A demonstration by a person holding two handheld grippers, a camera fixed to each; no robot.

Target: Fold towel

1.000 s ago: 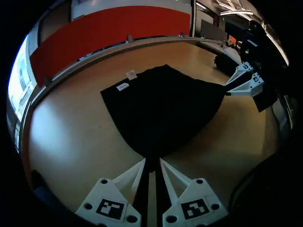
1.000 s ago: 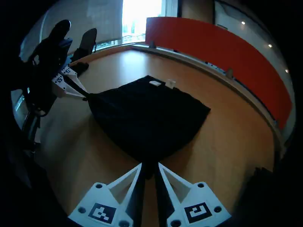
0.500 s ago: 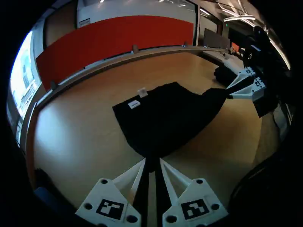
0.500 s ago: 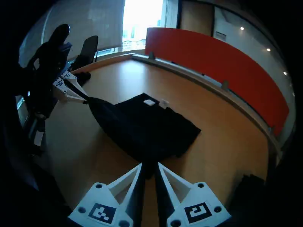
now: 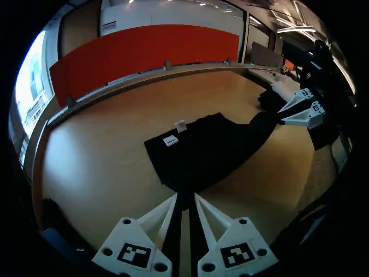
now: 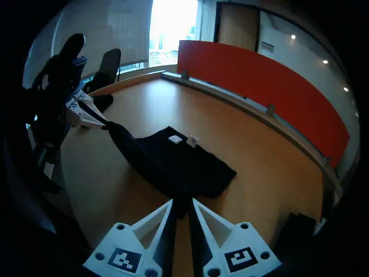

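A black towel (image 5: 207,147) with white tags (image 5: 171,141) hangs lifted over the wooden table (image 5: 101,152), its far part still resting on the top. My left gripper (image 5: 184,203) is shut on one near corner. My right gripper (image 6: 183,206) is shut on the other corner. In the left gripper view the right gripper (image 5: 279,118) shows at the right, pinching the towel's edge. In the right gripper view the left gripper (image 6: 105,125) shows at the left, likewise gripping the towel (image 6: 180,161). The cloth stretches taut between the two.
A red partition (image 5: 147,51) runs along the table's far edge. Another dark bundle (image 5: 272,99) lies at the far right of the table. Office chairs (image 6: 106,60) and a bright window (image 6: 173,25) stand behind. A person in dark clothes (image 6: 50,106) holds the left gripper.
Both grippers have risen and pulled back with the towel's corners. More of the cloth has left the table, and the part lying flat looks smaller and farther off.
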